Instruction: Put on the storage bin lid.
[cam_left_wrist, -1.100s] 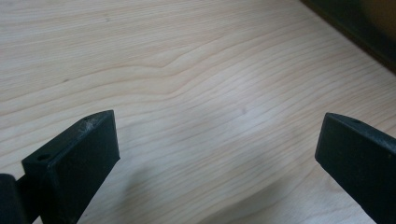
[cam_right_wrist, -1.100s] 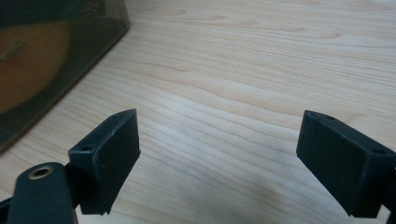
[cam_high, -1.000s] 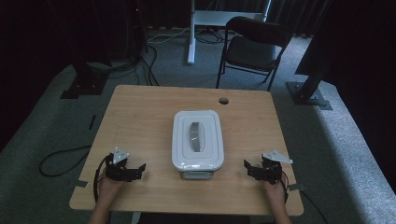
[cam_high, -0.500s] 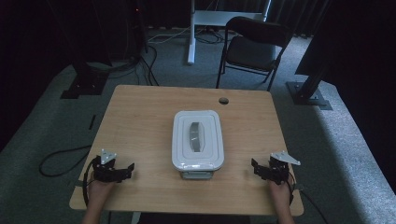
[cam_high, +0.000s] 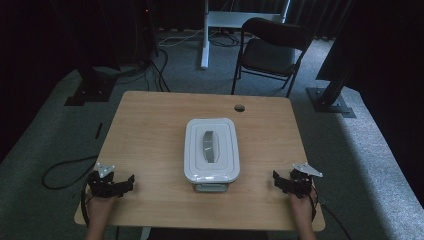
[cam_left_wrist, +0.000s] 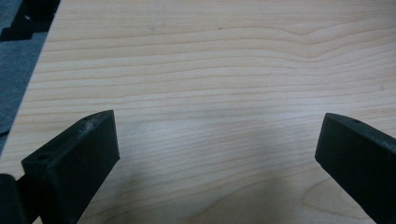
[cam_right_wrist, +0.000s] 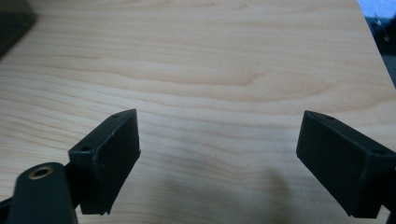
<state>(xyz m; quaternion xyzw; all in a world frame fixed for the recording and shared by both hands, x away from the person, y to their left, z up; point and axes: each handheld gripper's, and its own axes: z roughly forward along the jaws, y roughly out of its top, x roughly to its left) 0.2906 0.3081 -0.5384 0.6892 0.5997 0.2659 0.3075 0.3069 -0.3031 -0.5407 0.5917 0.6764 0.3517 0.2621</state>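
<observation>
Sitting at the middle of the wooden table (cam_high: 150, 125) is a white lidded container (cam_high: 211, 150), its long axis running away from the person, with a grey handle (cam_high: 210, 146) along the centre of the lid; its near end is set back from the table's front edge. Left gripper (cam_high: 125, 184) is held low over the table's near left corner, well apart from the container, in the person's left hand (cam_high: 100, 205); in the left gripper view its jaws stand wide apart with bare wood grain between them (nothing held). Right gripper (cam_high: 278, 181) is at the near right corner, likewise well clear of the container, in the right hand (cam_high: 301, 205); the right gripper view shows its jaws spread wide, empty, over bare table. A small round hole (cam_high: 239, 107) sits near the table's far edge. Beyond the table: a dark chair (cam_high: 272, 47) on grey carpet, and black cables (cam_high: 65, 170) on the floor at left.
</observation>
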